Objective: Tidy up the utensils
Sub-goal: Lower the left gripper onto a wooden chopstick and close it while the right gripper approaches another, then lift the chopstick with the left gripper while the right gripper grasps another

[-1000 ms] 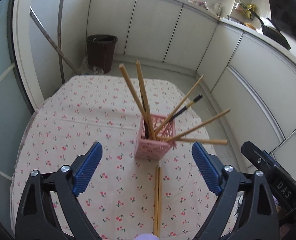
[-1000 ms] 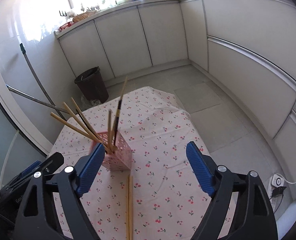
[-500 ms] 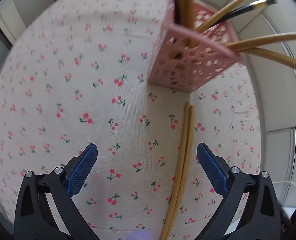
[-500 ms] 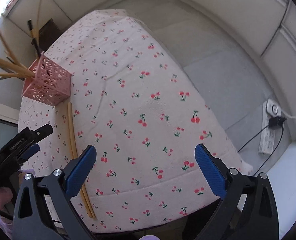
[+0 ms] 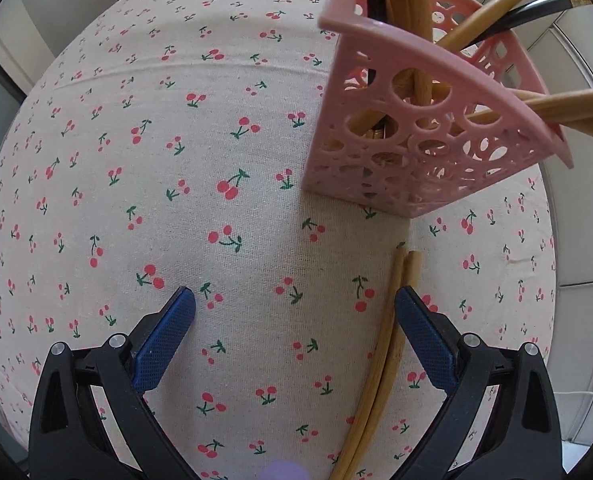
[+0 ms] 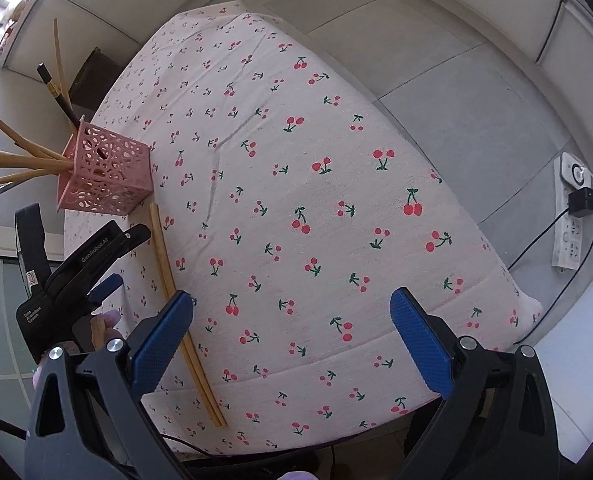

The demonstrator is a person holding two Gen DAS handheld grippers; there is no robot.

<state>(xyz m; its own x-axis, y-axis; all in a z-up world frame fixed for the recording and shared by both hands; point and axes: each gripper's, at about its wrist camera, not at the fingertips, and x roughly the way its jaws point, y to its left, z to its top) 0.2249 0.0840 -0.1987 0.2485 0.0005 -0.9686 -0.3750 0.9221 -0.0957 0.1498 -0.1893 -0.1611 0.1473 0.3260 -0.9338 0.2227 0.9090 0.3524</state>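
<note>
A pink perforated holder (image 5: 420,128) stands on the cherry-print tablecloth (image 5: 176,160) with several wooden chopsticks and a black one leaning out of it. It also shows in the right wrist view (image 6: 104,170). A pair of wooden chopsticks (image 5: 388,344) lies flat on the cloth in front of the holder, also seen in the right wrist view (image 6: 176,292). My left gripper (image 5: 294,320) is open and low over the cloth, its right finger beside the pair. My right gripper (image 6: 292,320) is open and empty above the table's near part. The left gripper's body (image 6: 76,272) appears at the left of the right wrist view.
The table edge (image 6: 376,420) drops off close below the right gripper. A power strip (image 6: 574,216) with cables lies on the grey floor to the right. White cabinets stand behind the table.
Both grippers have dropped toward the table. The left one has closed in on the holder and the flat pair of chopsticks. Both stay open.
</note>
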